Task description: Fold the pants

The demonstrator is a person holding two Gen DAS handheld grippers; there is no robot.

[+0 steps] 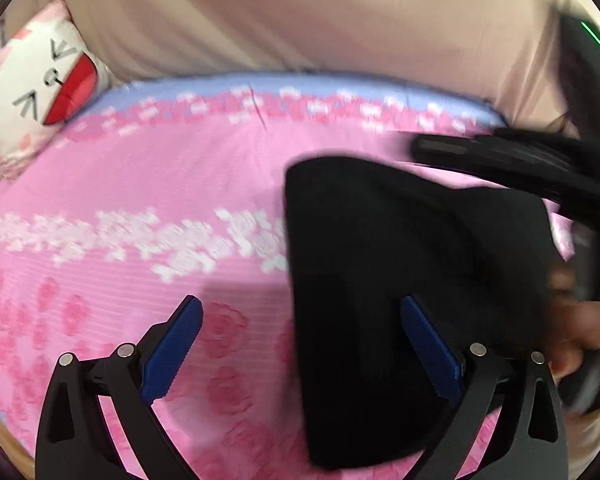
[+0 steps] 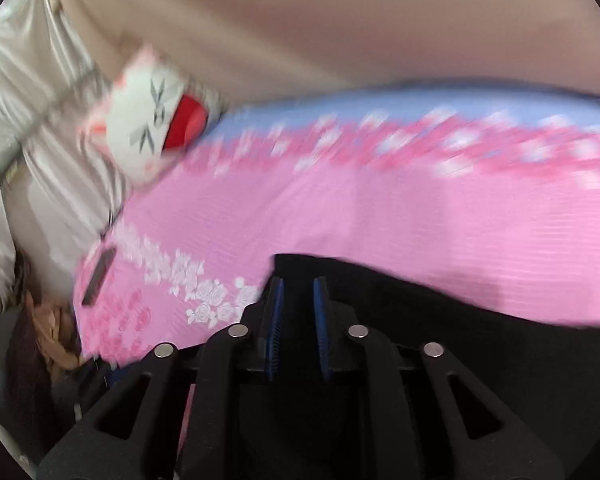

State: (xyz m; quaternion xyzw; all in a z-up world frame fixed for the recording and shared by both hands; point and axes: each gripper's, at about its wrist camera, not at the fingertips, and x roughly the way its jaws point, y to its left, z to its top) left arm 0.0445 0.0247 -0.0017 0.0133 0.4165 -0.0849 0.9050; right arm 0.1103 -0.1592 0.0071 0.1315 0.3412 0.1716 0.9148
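left wrist view: the left gripper (image 1: 302, 320) fills the bottom of the frame with its two blue-padded fingers (image 1: 172, 350) spread wide and nothing pinched between them. the left-hand pad hangs over bare sheet; the right-hand pad sits in front of the black pants (image 1: 400, 264). whether it touches the cloth i cannot tell. the pants lie as a folded dark block in the right half of the frame, on the pink flowered bedsheet (image 1: 148, 184), which shows a band of white roses across the middle and a blue strip along its far edge. at the upper left a white cat-face pillow (image 1: 40, 84) with a red mouth rests at the sheet's corner. at the right edge the right gripper (image 1: 512, 156) reaches in above the far side of the pants, blurred, and part of a hand (image 1: 580, 328) shows at the lower right beside the pants.

right wrist view: the right gripper (image 2: 298, 292) sits at bottom centre, its blue pads a narrow gap apart with no cloth pressed between them. the pants (image 2: 460, 320) lie under and just ahead of the tips, running off to the lower right. the bedsheet (image 2: 380, 208) spreads behind, the pillow (image 2: 156, 128) at the upper left, and a small dark flat object (image 2: 98, 278), too blurred to name, lies on the sheet's left edge.
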